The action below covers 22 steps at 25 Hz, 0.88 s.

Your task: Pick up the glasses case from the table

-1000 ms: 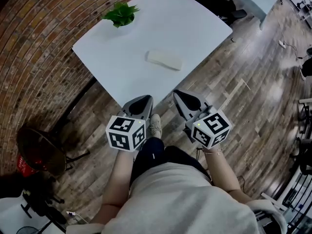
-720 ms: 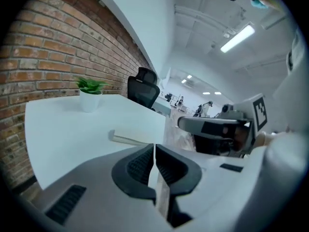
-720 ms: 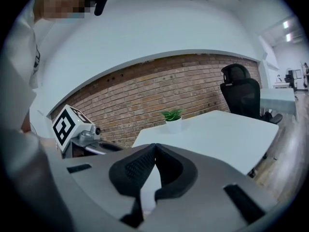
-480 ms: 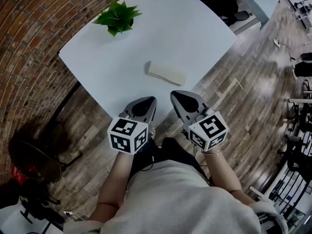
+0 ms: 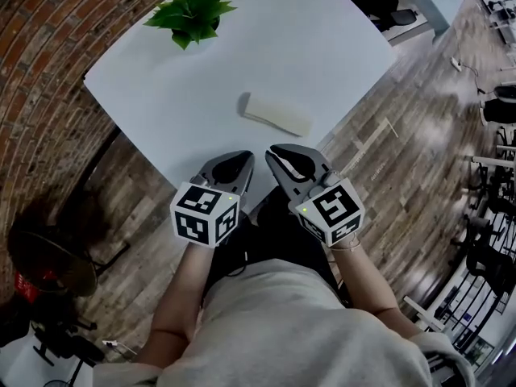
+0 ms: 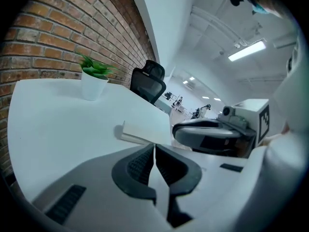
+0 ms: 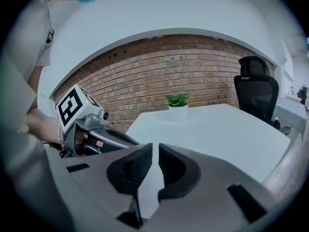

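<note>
Oblong, perhaps fabric glasses case (image 5: 277,114) on smooth table (image 5: 161,95); left tongs (image 6: 154,148) closed, right tongs (image 7: 155,148) just parting, empty.

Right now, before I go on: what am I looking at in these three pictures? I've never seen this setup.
No robot here: a person holds a two-jaw tool in each hand; the marker cubes belong to the tools. The head view looks down from the person's head: left tool, right tool, both by the near edge of the white table. The other two views come from cameras riding on each tool, looking along its jaws. On the table lie a pale glasses case and, at the far corner, a potted plant. Nothing is held: the left tool's jaws are shut and empty; the right tool's have just begun opening, nothing between them. The case lies untouched ahead of both.
</note>
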### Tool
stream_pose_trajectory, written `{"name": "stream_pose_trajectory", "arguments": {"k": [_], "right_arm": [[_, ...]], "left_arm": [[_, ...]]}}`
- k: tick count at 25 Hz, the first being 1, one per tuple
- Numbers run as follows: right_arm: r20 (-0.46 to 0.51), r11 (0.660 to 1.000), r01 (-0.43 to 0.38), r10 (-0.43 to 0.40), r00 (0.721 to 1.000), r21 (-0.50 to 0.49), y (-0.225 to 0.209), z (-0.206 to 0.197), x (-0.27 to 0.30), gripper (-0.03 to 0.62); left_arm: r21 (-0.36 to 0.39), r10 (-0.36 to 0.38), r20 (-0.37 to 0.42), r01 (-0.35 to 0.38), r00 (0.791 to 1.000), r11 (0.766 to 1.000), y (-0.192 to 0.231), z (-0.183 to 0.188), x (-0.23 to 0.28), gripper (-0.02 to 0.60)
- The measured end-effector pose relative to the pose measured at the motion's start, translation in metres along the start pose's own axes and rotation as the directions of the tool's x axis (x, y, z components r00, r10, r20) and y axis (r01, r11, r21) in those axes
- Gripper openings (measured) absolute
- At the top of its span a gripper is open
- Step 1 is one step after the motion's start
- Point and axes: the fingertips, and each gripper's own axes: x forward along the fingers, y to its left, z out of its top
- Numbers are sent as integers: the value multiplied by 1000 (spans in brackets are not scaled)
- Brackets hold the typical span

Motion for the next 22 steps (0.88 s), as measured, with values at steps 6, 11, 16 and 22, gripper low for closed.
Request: {"name": "stream_pose_trajectory", "arguments": {"k": [6, 11, 16, 22], "right_arm": [[-52, 998, 31, -34, 998, -55, -20, -9, 8, 92], [-104, 993, 22, -34, 994, -113, -33, -18, 17, 143], [-143, 985, -26, 1, 990, -172, -41, -23, 34, 181], [-220, 953, -68, 1, 975, -294, -58, -36, 53, 224]], "left_arm": [[8, 23, 0, -23, 1000, 1000, 11, 3, 5, 14], [-14, 32, 5, -32, 999, 999, 18, 0, 12, 14], [-39, 34, 9, -33, 999, 999, 29, -3, 25, 14], [-65, 51, 8, -50, 999, 997, 39, -9, 32, 14]]}}
